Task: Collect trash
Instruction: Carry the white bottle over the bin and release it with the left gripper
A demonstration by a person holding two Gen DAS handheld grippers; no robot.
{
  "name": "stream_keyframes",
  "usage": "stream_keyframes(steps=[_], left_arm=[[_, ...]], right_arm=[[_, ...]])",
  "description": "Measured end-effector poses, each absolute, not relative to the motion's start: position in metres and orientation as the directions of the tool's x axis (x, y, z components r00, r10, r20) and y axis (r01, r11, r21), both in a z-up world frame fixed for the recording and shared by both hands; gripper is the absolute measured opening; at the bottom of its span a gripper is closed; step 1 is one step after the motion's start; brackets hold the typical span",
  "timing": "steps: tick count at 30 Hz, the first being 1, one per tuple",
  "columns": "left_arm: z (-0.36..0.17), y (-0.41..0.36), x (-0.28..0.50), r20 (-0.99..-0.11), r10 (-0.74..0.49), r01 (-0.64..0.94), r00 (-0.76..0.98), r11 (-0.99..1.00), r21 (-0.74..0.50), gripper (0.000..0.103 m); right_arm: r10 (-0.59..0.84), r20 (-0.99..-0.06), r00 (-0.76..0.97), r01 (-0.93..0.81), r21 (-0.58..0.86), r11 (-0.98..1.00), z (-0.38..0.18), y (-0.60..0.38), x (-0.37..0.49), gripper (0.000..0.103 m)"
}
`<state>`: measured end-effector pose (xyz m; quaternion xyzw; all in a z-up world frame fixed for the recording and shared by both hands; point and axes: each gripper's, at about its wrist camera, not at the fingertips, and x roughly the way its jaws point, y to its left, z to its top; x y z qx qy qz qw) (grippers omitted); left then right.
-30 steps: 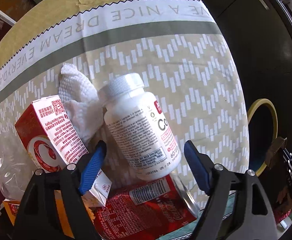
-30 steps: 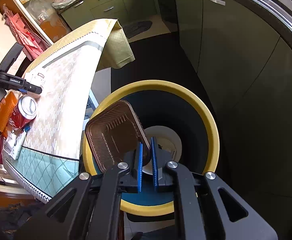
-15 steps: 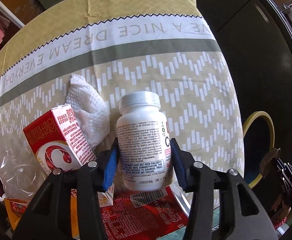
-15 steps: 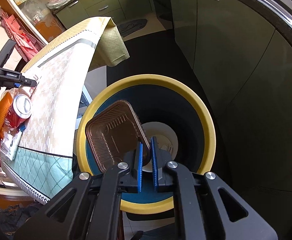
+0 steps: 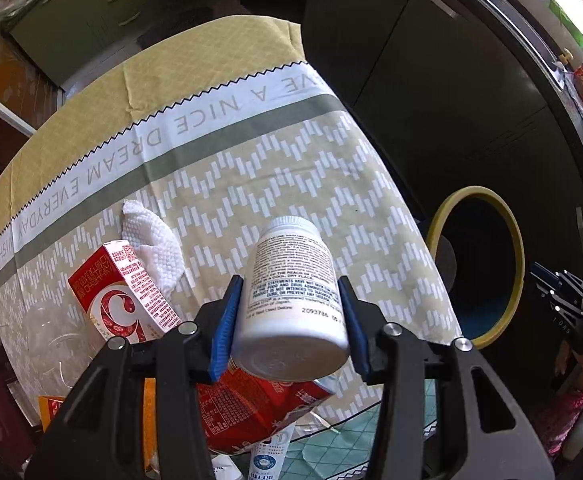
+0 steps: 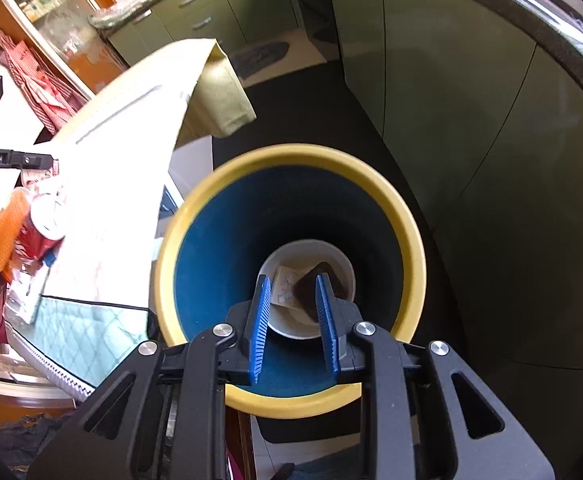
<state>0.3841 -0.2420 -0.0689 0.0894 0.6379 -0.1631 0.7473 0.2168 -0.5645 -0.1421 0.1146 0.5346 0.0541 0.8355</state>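
Observation:
My left gripper [image 5: 289,292] is shut on a white pill bottle [image 5: 291,292] and holds it above the table. Below it lie a red carton [image 5: 121,300], a crumpled white tissue [image 5: 151,240] and a red soda can [image 5: 251,404]. My right gripper [image 6: 293,294] is open and empty over the mouth of the yellow-rimmed blue trash bin [image 6: 291,160]. A brown plastic tray [image 6: 319,284] lies at the bin's bottom. The bin also shows in the left wrist view [image 5: 475,192], to the right of the table.
The table carries a yellow patterned cloth [image 5: 211,80] with a hanging corner [image 6: 227,100]. Clear plastic [image 5: 51,340] and an orange packet [image 6: 5,236] lie at its near end. Dark green cabinets [image 6: 451,100] stand behind the bin.
My left gripper closed on the pill bottle and lifted it. My right gripper opened and the brown tray dropped into the bin.

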Motion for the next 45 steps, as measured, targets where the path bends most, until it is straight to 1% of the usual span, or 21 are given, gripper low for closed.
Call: stream_keyframes(steps=[4, 9, 12, 15, 21, 23, 24, 26, 27, 28, 30, 32, 33, 34, 36, 40, 41, 42, 43, 45], left_arm=[[-0.049, -0.262, 0.353, -0.976, -0.158, 0.432, 0.147, 0.898, -0.081, 0.045], [-0.034, -0.304, 0.313, -0.969, -0.215, 0.547, 0.126, 0.829, -0.113, 0.045], [-0.043, -0.340, 0.291, -0.968, -0.234, 0.619, 0.091, 0.775, -0.129, 0.045], [-0.063, -0.382, 0.274, -0.968, -0.246, 0.673, 0.038, 0.723, -0.157, 0.045], [-0.119, -0.450, 0.272, -0.975, -0.222, 0.704, -0.021, 0.689, -0.173, 0.045], [-0.132, -0.463, 0.275, -0.975, -0.217, 0.702, -0.039, 0.689, -0.182, 0.052], [-0.136, -0.467, 0.277, -0.976, -0.215, 0.699, -0.035, 0.693, -0.178, 0.060], [-0.135, -0.468, 0.278, -0.974, -0.223, 0.698, -0.035, 0.693, -0.183, 0.061], [-0.131, -0.465, 0.278, -0.972, -0.232, 0.694, -0.041, 0.693, -0.195, 0.061], [-0.124, -0.460, 0.278, -0.969, -0.243, 0.692, -0.045, 0.692, -0.206, 0.061], [-0.105, -0.444, 0.274, -0.965, -0.261, 0.697, -0.038, 0.685, -0.213, 0.061], [-0.080, -0.418, 0.269, -0.960, -0.280, 0.695, -0.019, 0.686, -0.214, 0.062], [-0.068, -0.403, 0.265, -0.957, -0.290, 0.691, -0.007, 0.691, -0.215, 0.064], [-0.056, -0.388, 0.262, -0.956, -0.293, 0.687, 0.009, 0.696, -0.207, 0.067], [-0.033, -0.352, 0.251, -0.954, -0.294, 0.678, 0.057, 0.713, -0.179, 0.067], [0.000, -0.285, 0.228, -0.950, -0.285, 0.636, 0.131, 0.759, -0.140, 0.069], [0.005, -0.268, 0.222, -0.947, -0.283, 0.620, 0.149, 0.773, -0.133, 0.069], [0.008, -0.251, 0.217, -0.947, -0.280, 0.608, 0.160, 0.783, -0.129, 0.069], [0.010, -0.236, 0.212, -0.946, -0.276, 0.598, 0.168, 0.792, -0.124, 0.069], [0.012, -0.207, 0.206, -0.944, -0.271, 0.566, 0.189, 0.816, -0.121, 0.069]], right_arm=[[0.222, -0.845, 0.487, 0.031, 0.271, 0.962, -0.125, -0.569, 0.194, 0.024], [0.221, -0.820, 0.528, 0.054, 0.292, 0.955, -0.118, -0.577, 0.164, 0.024], [0.212, -0.818, 0.534, 0.073, 0.295, 0.953, -0.118, -0.583, 0.148, 0.024], [0.203, -0.818, 0.539, 0.090, 0.295, 0.951, -0.118, -0.589, 0.136, 0.024], [0.187, -0.818, 0.543, 0.112, 0.292, 0.950, -0.116, -0.598, 0.110, 0.024], [0.179, -0.819, 0.546, 0.120, 0.287, 0.950, -0.114, -0.601, 0.101, 0.024], [0.177, -0.818, 0.547, 0.122, 0.287, 0.950, -0.114, -0.602, 0.098, 0.024], [0.172, -0.818, 0.549, 0.127, 0.285, 0.950, -0.112, -0.604, 0.094, 0.024], [0.170, -0.818, 0.550, 0.127, 0.283, 0.951, -0.111, -0.604, 0.092, 0.024], [0.172, -0.817, 0.551, 0.123, 0.283, 0.951, -0.110, -0.603, 0.092, 0.028], [0.180, -0.814, 0.552, 0.107, 0.283, 0.953, -0.109, -0.598, 0.095, 0.029], [0.204, -0.810, 0.550, 0.070, 0.288, 0.955, -0.109, -0.586, 0.099, 0.029], [0.219, -0.809, 0.545, 0.045, 0.290, 0.956, -0.109, -0.577, 0.103, 0.029], [0.234, -0.809, 0.539, 0.020, 0.290, 0.957, -0.109, -0.568, 0.109, 0.029], [0.267, -0.813, 0.517, -0.040, 0.289, 0.957, -0.110, -0.544, 0.124, 0.029], [0.350, -0.822, 0.448, -0.199, 0.290, 0.936, -0.107, -0.479, 0.163, 0.029], [0.359, -0.827, 0.433, -0.267, 0.262, 0.927, -0.103, -0.456, 0.172, 0.032], [0.362, -0.831, 0.422, -0.343, 0.223, 0.913, -0.098, -0.432, 0.180, 0.040], [0.360, -0.836, 0.415, -0.407, 0.183, 0.895, -0.092, -0.409, 0.188, 0.043], [0.355, -0.840, 0.411, -0.552, 0.080, 0.830, -0.078, -0.364, 0.200, 0.044]])
